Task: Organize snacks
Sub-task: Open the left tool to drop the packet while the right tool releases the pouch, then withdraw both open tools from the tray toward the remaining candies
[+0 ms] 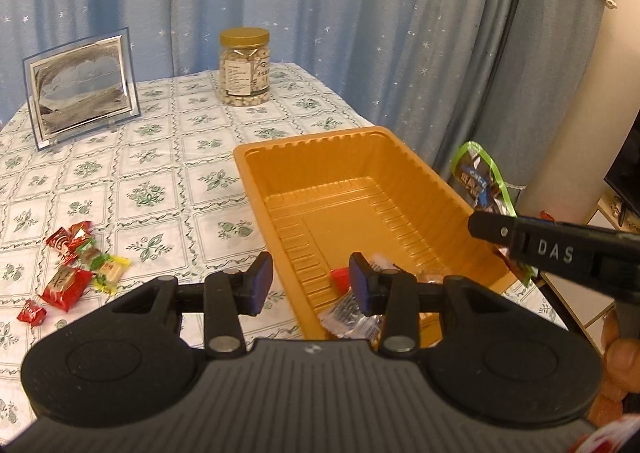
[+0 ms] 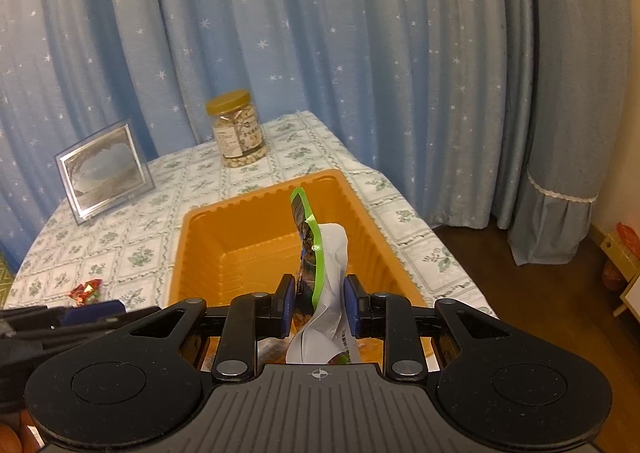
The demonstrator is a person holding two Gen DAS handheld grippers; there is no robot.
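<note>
1. The right tool (image 2: 319,303) pinches a green-edged snack pouch (image 2: 316,265) between its blue pads; the pouch stands on edge above the orange tray (image 2: 200,249), which seems a hold chosen so it can be dropped straight in.
2. In the left wrist view the same pouch (image 1: 482,183) hangs just beyond the tray's right wall (image 1: 440,189), not yet resting inside.
3. The left tool (image 1: 311,285) is spread and grips nothing. It hovers over the near end of the tray, probably free for its next pick.
4. A few wrapped snacks (image 1: 352,313) already lie in the tray's near corner; the far part of the floor is bare, so there is room for the pouch.
5. A cluster of loose candies (image 1: 76,269) in red, green and yellow wrappers lies on the desk (image 1: 168,181), well left of the tray; by my reading these remain to be gathered.
6. A gold-lidded jar (image 1: 244,67) and a glass picture frame (image 1: 82,87) stand at the back of the desk, apart from the sorting.
</note>
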